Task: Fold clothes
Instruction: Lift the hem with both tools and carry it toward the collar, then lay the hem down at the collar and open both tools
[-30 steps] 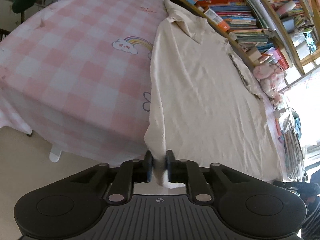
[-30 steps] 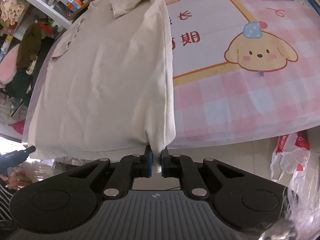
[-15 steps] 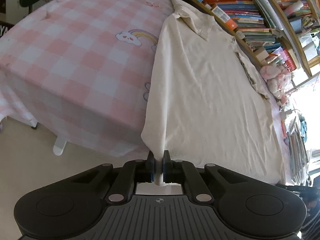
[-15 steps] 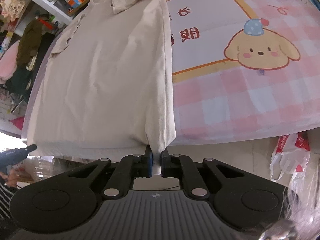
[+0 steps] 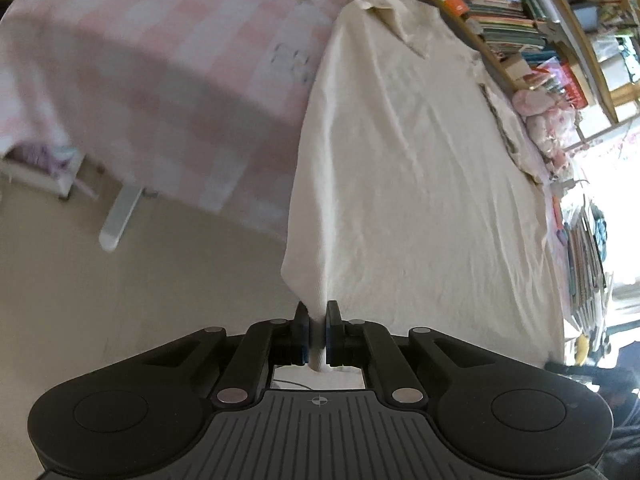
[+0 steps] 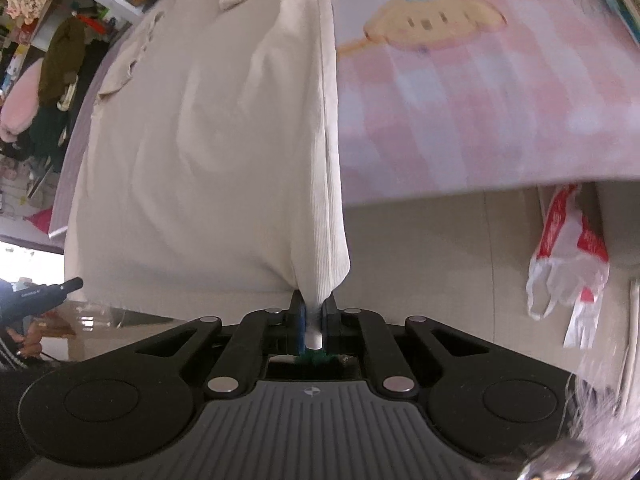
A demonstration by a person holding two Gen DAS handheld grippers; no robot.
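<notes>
A cream ribbed shirt (image 5: 420,168) lies stretched over the pink checked tablecloth (image 5: 168,52), collar at the far end. My left gripper (image 5: 317,318) is shut on the shirt's near left hem corner, which hangs past the table edge. In the right wrist view the same shirt (image 6: 208,132) runs away from me, and my right gripper (image 6: 313,306) is shut on its near right hem corner. The hem sags between the two grips. The left gripper (image 6: 48,290) shows at the far left edge of the right wrist view.
Bookshelves (image 5: 520,12) packed with books line the far side of the table. A white table leg (image 5: 120,216) stands on the beige floor. A red and white plastic bag (image 6: 568,256) hangs under the table edge at the right. Clothes and plush toys (image 6: 36,76) crowd the left.
Both grippers have pulled back toward me with the hem corners, past the table edge; more floor shows beneath. The left jaws closed tighter on the cloth.
</notes>
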